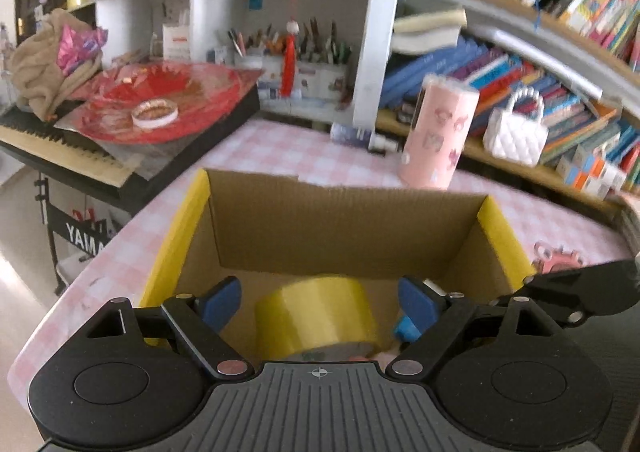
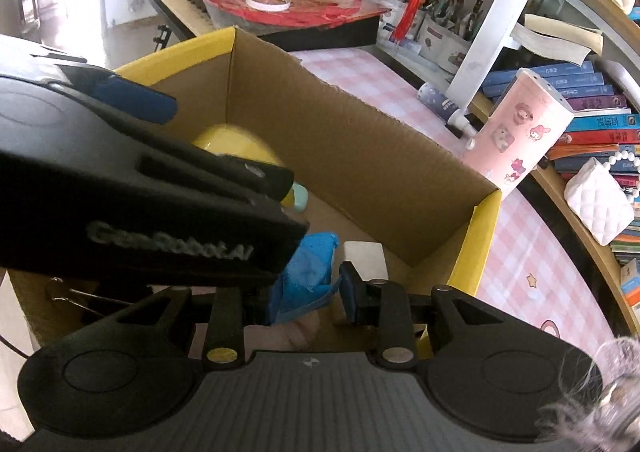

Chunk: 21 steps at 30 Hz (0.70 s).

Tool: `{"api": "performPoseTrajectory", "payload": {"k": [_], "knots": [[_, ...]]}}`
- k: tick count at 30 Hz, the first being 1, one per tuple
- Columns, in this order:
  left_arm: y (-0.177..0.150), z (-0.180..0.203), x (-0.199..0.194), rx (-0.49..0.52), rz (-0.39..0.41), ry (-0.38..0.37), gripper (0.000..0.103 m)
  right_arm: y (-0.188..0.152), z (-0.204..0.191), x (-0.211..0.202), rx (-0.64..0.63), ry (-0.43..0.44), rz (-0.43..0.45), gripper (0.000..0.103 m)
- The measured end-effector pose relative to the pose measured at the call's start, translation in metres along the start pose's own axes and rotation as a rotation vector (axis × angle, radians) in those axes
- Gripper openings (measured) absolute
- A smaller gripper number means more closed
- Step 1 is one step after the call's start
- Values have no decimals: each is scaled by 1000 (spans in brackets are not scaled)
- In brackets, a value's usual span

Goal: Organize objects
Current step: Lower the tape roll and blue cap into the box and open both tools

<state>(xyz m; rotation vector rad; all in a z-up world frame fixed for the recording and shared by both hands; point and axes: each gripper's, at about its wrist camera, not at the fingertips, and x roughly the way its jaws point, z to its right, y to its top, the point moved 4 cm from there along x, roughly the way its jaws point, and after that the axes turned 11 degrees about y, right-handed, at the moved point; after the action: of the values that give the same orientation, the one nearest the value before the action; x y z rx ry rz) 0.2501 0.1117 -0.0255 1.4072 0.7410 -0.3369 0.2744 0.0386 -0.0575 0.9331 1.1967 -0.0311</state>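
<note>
A cardboard box (image 1: 344,232) with yellow flaps stands on a pink checked table (image 1: 280,149). In the left wrist view a yellow tape roll (image 1: 316,316) lies in the box, between the wide-apart blue pads of my left gripper (image 1: 320,304), untouched. In the right wrist view my right gripper (image 2: 308,292) is over the box (image 2: 352,155), its pads closed on a blue crumpled object (image 2: 308,272). The left gripper (image 2: 136,95) crosses the frame above the yellow roll (image 2: 236,143). A white eraser-like block (image 2: 366,258) lies in the box.
A pink sticker-covered cylinder (image 1: 438,131) and a small bottle (image 1: 360,135) stand behind the box. A white quilted bag (image 1: 516,127) sits on the bookshelf. A keyboard with a red sheet and a tape ring (image 1: 154,113) is at left. A binder clip (image 2: 76,298) lies in the box.
</note>
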Motion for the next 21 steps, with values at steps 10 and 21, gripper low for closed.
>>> {"api": "performPoseTrajectory", "payload": {"k": [10, 21], "knots": [[4, -27, -63, -89, 172, -48, 93, -8, 11, -34, 203, 35, 200, 51], [-22, -55, -117, -146, 238, -22, 95, -33, -17, -114, 279, -69, 394, 53]]}}
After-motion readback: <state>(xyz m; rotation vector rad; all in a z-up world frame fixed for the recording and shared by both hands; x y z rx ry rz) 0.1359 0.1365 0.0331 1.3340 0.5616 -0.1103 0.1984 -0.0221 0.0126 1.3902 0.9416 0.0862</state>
